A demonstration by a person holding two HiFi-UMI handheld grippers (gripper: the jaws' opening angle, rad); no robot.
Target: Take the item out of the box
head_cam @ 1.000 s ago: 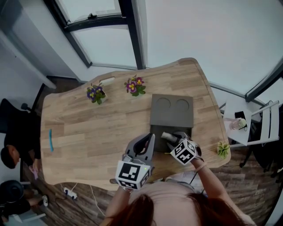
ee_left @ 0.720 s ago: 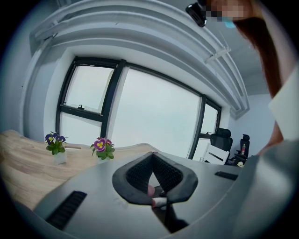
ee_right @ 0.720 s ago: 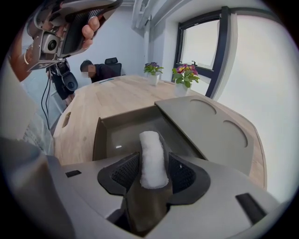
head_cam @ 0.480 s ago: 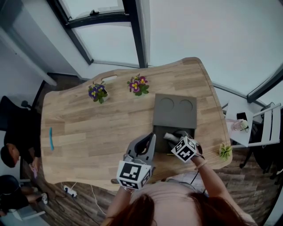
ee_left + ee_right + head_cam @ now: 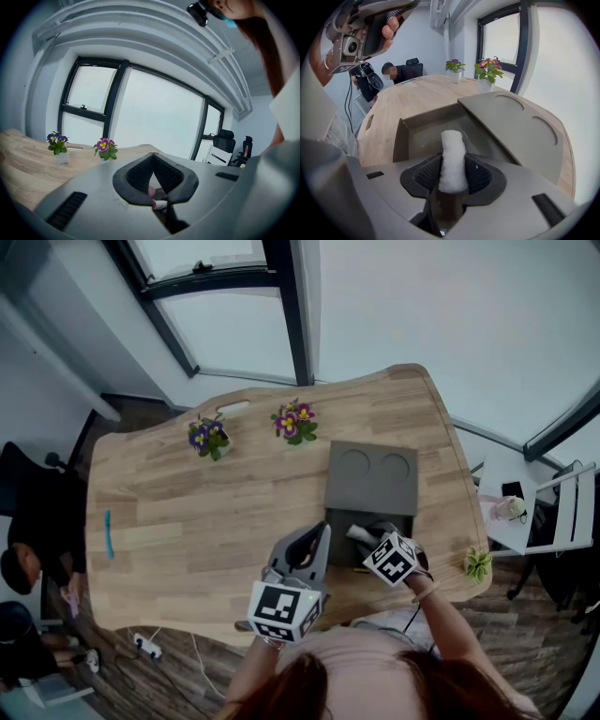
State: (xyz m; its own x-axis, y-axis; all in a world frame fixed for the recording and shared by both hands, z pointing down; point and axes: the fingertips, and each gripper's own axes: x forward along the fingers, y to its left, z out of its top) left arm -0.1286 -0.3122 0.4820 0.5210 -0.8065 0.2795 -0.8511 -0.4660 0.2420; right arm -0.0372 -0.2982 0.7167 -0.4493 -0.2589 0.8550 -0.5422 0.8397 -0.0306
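A grey box (image 5: 330,538) stands on the wooden table with its lid (image 5: 370,474) folded back flat. My right gripper (image 5: 366,536) reaches down into the box. Its jaws have just been closing, and a white fluffy roll (image 5: 453,154) stands between the pads, touching both. The roll (image 5: 358,532) shows as a pale spot in the box. In the right gripper view the box wall (image 5: 401,140) and lid (image 5: 515,126) lie just beyond my right gripper (image 5: 453,163). My left gripper (image 5: 319,540) hovers left of the box, its jaws together, as the left gripper view also shows (image 5: 152,158).
Two small flower pots (image 5: 203,439) (image 5: 291,422) stand at the table's far side. A blue object (image 5: 108,537) lies near the left edge. A person in black (image 5: 28,549) sits at the left. A white chair (image 5: 553,512) and a small plant (image 5: 476,562) are at the right.
The right gripper has shifted very slightly inside the box around the white roll. The left gripper has stayed where it was.
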